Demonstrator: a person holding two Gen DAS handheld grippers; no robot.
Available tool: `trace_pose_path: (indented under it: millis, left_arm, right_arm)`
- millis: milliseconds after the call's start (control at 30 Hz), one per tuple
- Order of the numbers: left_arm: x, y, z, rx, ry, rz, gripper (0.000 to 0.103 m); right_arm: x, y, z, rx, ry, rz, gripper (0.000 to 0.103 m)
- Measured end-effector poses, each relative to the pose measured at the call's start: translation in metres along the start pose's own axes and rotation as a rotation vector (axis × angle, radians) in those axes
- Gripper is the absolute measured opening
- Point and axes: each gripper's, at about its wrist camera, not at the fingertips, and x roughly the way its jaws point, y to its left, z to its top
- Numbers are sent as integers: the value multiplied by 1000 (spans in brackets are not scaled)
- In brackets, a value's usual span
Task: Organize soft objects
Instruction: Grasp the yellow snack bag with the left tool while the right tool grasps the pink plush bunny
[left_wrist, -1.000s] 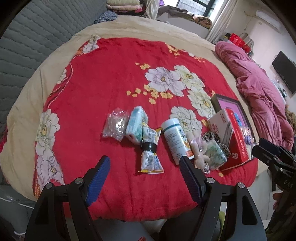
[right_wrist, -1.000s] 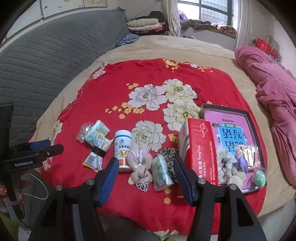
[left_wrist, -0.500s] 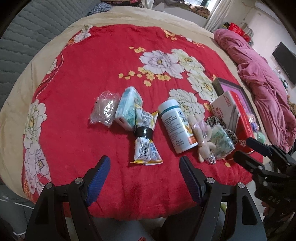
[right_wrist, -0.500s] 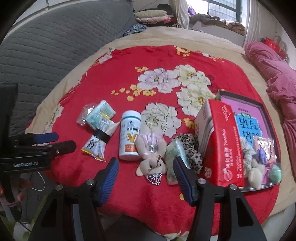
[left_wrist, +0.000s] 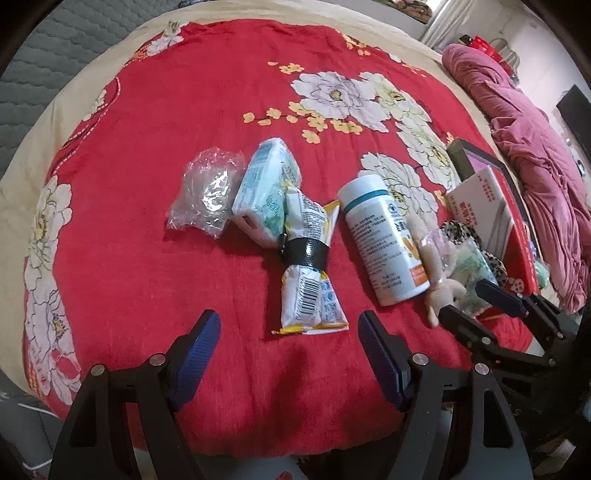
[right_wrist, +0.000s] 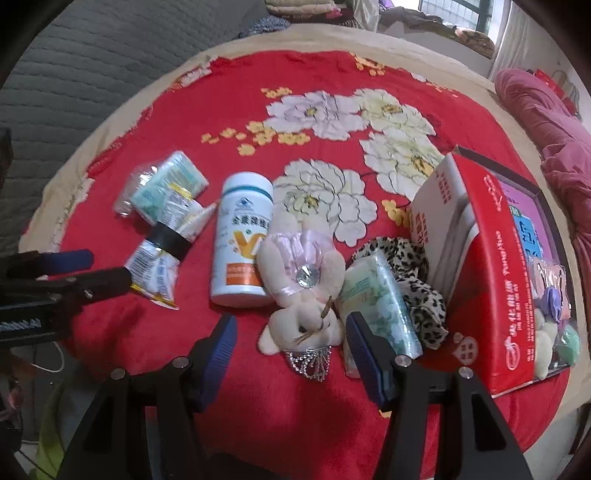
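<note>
At right edge of right wrist view, shallow dark tray (right_wrist: 540, 192) half hidden behind red cardboard box (right_wrist: 495, 258), leopard-print fabric scrunchie (right_wrist: 421, 291) partly under pale green tissue pack (right_wrist: 380, 306), left gripper (left_wrist: 288, 343) and right gripper (right_wrist: 291, 343) fingers apart, empty.

1. Far half of the red blanket (left_wrist: 207, 110) was wide open, nothing lying on it, so plenty of room to come in from there.
2. The near strip in front of the left gripper (left_wrist: 288, 332) was bare too, up to the taped snack packet (left_wrist: 308, 266).
3. The middle row was packed: crumpled clear bag (left_wrist: 207, 195), tissue pack (left_wrist: 266, 195) and packet touching, then the white bottle (right_wrist: 243, 236) just beside.
4. The right side was tight. The plush bear (right_wrist: 303, 280) leaned on the bottle, with a wrapped pack (right_wrist: 380, 299) and leopard scrunchie (right_wrist: 413, 273) jammed against the tall red box (right_wrist: 491, 258).
5. The right gripper (right_wrist: 291, 336) had its jaws apart, straddling the bear's head.
</note>
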Motion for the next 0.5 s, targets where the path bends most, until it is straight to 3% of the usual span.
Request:
trace_pose_path:
  millis: [500]
  left_arm:
    - [26, -1, 11, -12, 33, -2, 78]
  right_arm:
    - [37, -5, 0, 83, 69, 4, 60]
